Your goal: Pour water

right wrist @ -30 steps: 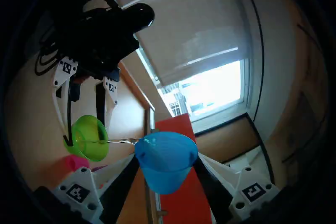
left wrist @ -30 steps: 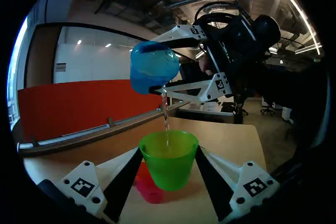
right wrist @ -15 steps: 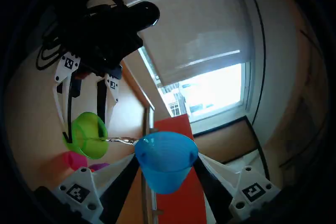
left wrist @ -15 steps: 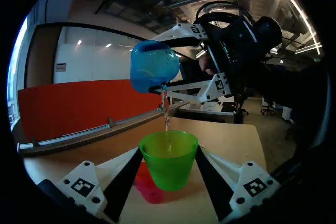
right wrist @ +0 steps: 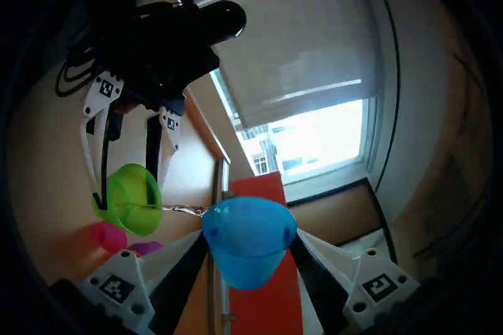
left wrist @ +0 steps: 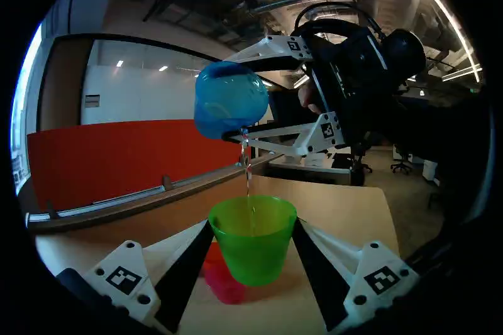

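Left gripper view: the left tool (left wrist: 253, 229) is clamped on the green cup (left wrist: 253, 253), both fingers pressed to its sides, and the cup is upright over the counter (left wrist: 342, 209). Up above, the right tool (left wrist: 228, 99) grips the blue cup (left wrist: 220, 109), which is tipped well over. A thin stream of water (left wrist: 246, 175) drops from its lip straight into the green cup. A hand (left wrist: 309, 97) shows behind that tool. A pink cup (left wrist: 223, 281) sits low down, just behind the green one.

Right gripper view: the blue cup is front and centre, pinched between the right tool's two fingers. The water leaves its rim and runs across to the green cup, held farther off between the left tool's fingers. Near the green cup, the pink cup and a purple cup (right wrist: 146, 248) stand close together on the counter. A bright window (right wrist: 308, 143) glows behind.
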